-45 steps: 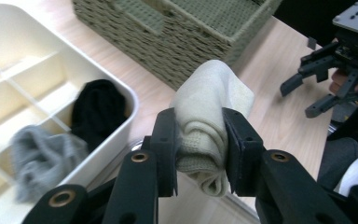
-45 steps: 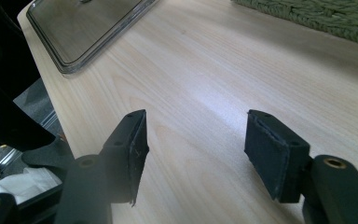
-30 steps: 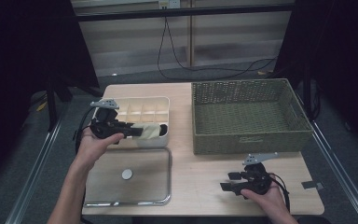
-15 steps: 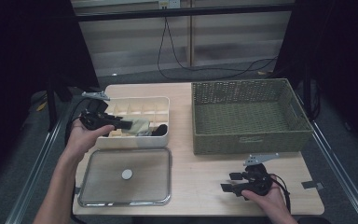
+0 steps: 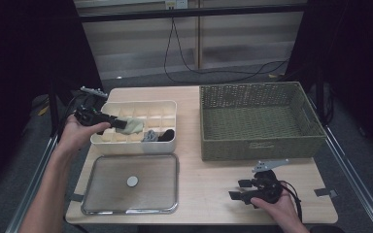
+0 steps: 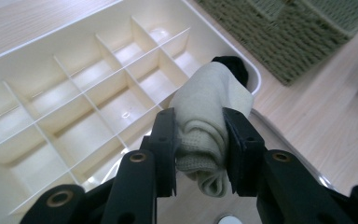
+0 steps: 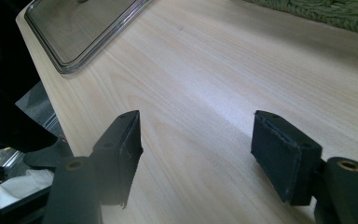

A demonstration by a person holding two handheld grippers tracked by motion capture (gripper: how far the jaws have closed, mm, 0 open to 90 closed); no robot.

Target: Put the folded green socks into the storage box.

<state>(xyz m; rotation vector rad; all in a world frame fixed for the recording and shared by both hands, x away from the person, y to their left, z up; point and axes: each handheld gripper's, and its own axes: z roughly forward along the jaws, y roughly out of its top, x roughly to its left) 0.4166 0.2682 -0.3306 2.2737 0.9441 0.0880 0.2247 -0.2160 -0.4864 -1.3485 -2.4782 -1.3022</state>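
Left tool (image 6: 199, 140): clamped on rolled cream sock (image 6: 208, 116), above divided box (image 5: 165, 108).
Right tool (image 7: 196, 154): jaws apart, resting on tabletop (image 7: 223, 70).

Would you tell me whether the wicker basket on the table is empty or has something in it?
Empty, as far as the high view shows: the wicker basket shows only its bare woven floor, while the left gripper holds a rolled cream sock over the divided box.

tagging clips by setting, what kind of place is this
Probably a lab or recording setup, not a home: a bare wooden table on a metal frame, dark surroundings, loose cables on the floor behind it.
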